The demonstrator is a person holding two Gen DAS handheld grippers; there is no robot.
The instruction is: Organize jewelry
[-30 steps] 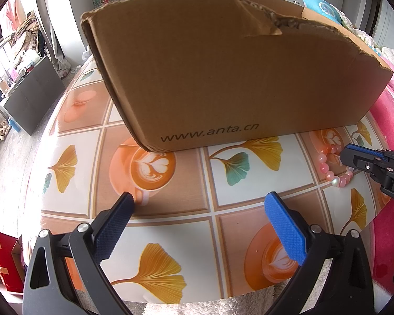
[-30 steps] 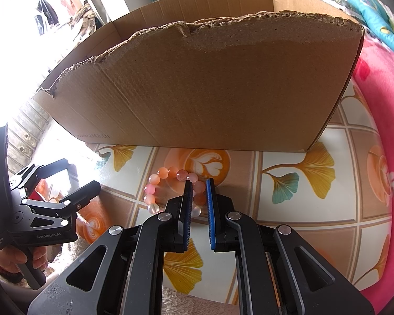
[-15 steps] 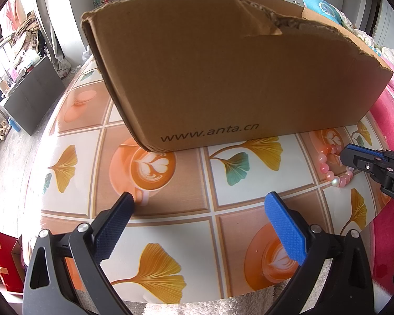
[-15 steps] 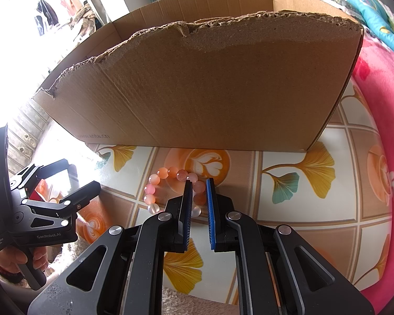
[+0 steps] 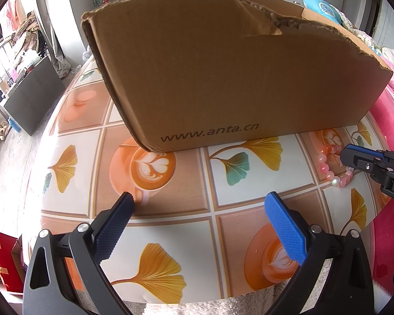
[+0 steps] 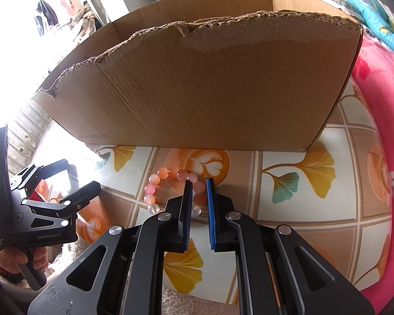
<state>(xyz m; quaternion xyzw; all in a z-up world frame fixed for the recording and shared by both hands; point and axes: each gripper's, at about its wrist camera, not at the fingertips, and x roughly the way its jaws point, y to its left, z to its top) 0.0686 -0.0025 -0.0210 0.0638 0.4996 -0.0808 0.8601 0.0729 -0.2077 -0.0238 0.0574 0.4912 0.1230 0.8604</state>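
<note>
The right gripper (image 6: 198, 183) has its blue-padded fingers drawn close together around one side of a bracelet of round pink and orange translucent beads (image 6: 155, 179), which lies flat on the glossy table (image 6: 289, 210) printed with ginkgo leaves and latte cups. A bead or two sits in the narrow gap between the pads, so the tool looks to be pinching the strand, though whether the pads truly press on the beads is hard to be sure of from here; the rest of the loop curls away to the left of the fingertips, still resting on the surface. Straight ahead of the tips, just beyond the bracelet, stands a large brown corrugated cardboard box (image 6: 210, 86) with a torn upper edge and an open top.

The left gripper (image 5: 199, 204) hangs well to the left of the bracelet with its fingers spread wide and nothing between them, aimed at bare table just short of the box's printed wall.

The step in hand appears to be the pickup of the bracelet. The next move likely calls for lifting it clear of the table without letting the smooth beads slip out of the pinch, then carrying it forward and up over the ragged front wall, which rises high ahead of the tool, before letting go inside
</note>
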